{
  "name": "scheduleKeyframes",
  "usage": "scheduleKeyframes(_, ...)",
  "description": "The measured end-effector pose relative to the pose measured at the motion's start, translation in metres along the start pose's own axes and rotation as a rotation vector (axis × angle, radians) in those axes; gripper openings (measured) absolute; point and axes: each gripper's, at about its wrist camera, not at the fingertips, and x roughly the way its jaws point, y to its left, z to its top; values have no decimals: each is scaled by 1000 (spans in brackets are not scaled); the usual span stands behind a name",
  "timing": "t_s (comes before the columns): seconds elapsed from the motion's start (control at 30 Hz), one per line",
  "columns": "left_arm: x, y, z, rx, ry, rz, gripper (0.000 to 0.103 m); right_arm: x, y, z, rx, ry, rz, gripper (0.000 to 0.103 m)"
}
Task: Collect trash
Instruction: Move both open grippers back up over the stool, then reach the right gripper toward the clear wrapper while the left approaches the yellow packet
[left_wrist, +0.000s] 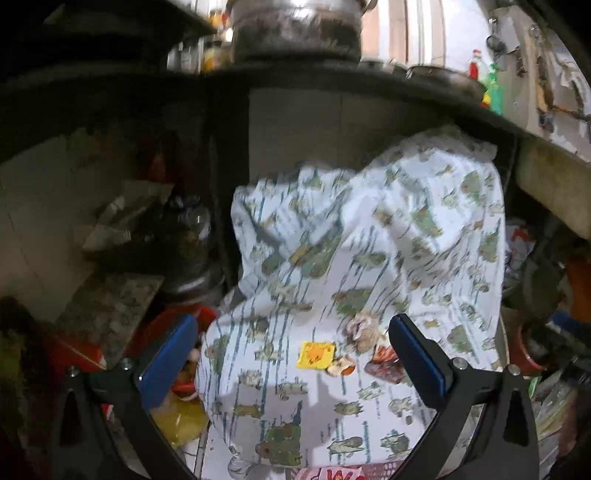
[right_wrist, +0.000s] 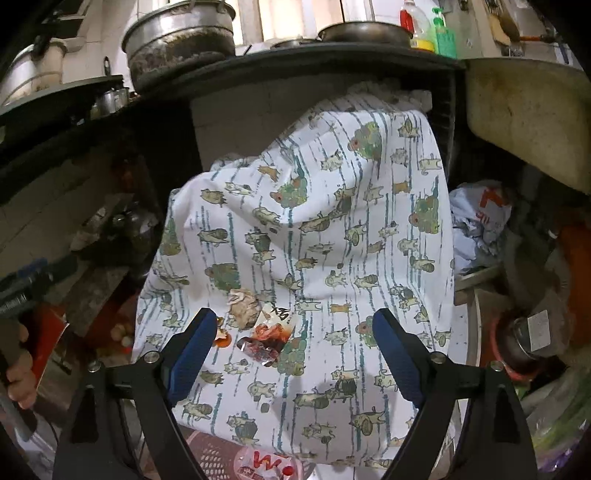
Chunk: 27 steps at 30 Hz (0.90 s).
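Note:
A white cloth (left_wrist: 369, 240) printed with green animals is draped over a bulky shape under a dark counter. Trash lies on its lower part: a yellow wrapper (left_wrist: 316, 355), a crumpled brownish scrap (left_wrist: 364, 330) and a torn red-brown wrapper (left_wrist: 384, 363). My left gripper (left_wrist: 293, 323) is open above the cloth, with the yellow wrapper between its blue pads (left_wrist: 170, 362) but untouched. In the right wrist view the same cloth (right_wrist: 332, 221) carries the brownish scrap (right_wrist: 243, 304) and the red wrapper (right_wrist: 267, 341). My right gripper (right_wrist: 294, 315) is open over them, holding nothing.
Sooty metal pots (right_wrist: 181, 40) and bottles (right_wrist: 439, 33) stand on the dark counter (right_wrist: 295, 62). A crumpled white bag (right_wrist: 480, 221) lies right of the cloth. A pink basket (right_wrist: 221, 458) sits below it. A person's hand (right_wrist: 18, 369) shows at the left edge.

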Motion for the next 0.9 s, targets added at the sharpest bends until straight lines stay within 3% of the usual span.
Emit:
scheduleKeyframes(0.17, 60, 20, -14, -19, 208, 27, 103, 43, -5, -1, 31, 95, 14, 87)
scheduleKeyframes(0.37, 100, 35, -21, -99, 340, 6, 103, 112, 0, -20, 55, 293, 88, 84)
scheduleKeyframes(0.6, 131, 38, -27, -130, 421, 20, 103, 173, 10, -29, 73, 412, 122, 83)
scheduleKeyframes(0.73, 140, 38, -27, -136, 438, 29, 103, 214, 8, -35, 169, 490, 134, 83)
scheduleKeyframes(0.9, 153, 34, -27, -125, 454, 47, 103, 253, 20, -41, 203, 540, 79, 83)
